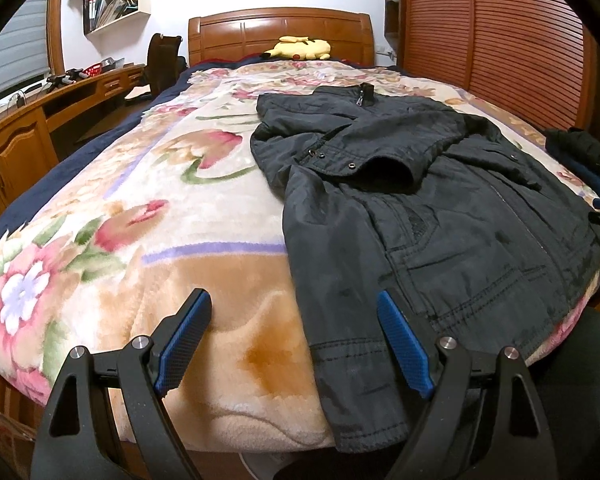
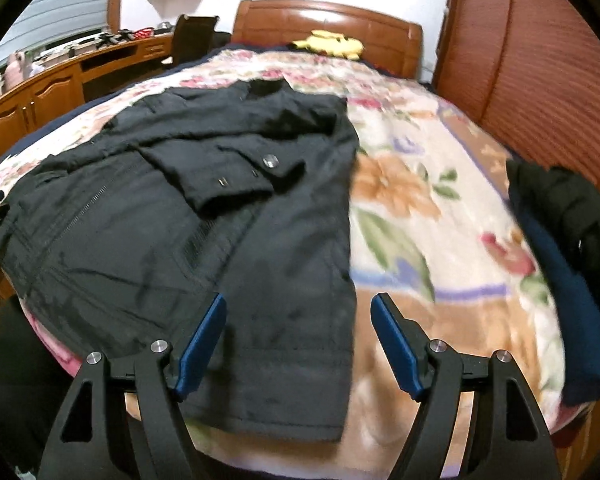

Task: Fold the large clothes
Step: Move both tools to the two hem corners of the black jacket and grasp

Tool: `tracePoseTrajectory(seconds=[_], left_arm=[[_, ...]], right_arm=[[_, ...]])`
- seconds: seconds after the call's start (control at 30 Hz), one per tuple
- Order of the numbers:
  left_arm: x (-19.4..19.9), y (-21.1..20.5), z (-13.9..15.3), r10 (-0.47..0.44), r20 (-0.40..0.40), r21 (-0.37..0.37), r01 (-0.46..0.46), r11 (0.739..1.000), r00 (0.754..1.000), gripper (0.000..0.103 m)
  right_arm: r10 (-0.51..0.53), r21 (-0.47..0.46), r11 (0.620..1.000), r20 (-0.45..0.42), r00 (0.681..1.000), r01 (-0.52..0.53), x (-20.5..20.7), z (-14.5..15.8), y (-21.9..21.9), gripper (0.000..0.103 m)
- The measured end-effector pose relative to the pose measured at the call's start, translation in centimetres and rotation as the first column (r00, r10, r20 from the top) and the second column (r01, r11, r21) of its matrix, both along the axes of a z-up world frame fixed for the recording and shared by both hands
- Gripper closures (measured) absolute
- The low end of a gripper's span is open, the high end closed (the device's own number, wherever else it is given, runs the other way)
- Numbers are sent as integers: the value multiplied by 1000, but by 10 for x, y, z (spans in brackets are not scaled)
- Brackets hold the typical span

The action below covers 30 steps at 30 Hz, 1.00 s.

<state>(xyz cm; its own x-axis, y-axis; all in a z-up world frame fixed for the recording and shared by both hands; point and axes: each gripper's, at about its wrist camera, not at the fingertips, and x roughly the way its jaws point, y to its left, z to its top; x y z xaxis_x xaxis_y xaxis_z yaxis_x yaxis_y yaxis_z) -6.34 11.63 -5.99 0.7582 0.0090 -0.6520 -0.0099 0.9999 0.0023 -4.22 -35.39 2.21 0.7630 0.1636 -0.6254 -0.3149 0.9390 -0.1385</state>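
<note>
Both tongs [image 1: 294, 338] [image 2: 299, 342] gape empty over the floral blanket [image 1: 148, 216] beside a wooden desk [image 1: 40, 120].

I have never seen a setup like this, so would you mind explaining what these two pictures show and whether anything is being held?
A person holds a two-finger gripper in each hand; each carries a camera looking along its fingers. One picture is from the left gripper, the other from the right gripper. Both look over a bed with a floral blanket. A dark jacket lies spread on it, sleeves folded inward, and a pile of dark clothes sits at the right edge. Both grippers are open and hold nothing.
</note>
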Motion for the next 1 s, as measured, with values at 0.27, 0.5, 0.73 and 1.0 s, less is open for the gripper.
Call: tracePoseTrajectory(seconds=[0.27, 0.5, 0.73, 1.0], left_arm=[[-14, -11, 0, -69, 1, -16, 69, 997, 998, 34], [-18, -18, -1, -88, -1, -29, 88, 996, 996, 39], [-20, -16, -2, -88, -7, -48, 88, 995, 996, 39], [-25, -21, -3, -105, 0, -45, 104, 994, 995, 61]], right_arm=[[-6, 32, 999, -30, 1000, 7, -6, -8, -8, 26], [10, 83, 997, -53, 999, -5, -3, -13, -20, 26], [7, 100, 995, -56, 998, -1, 0, -16, -18, 26], [11, 86, 996, -39, 999, -8, -3, -17, -10, 33]])
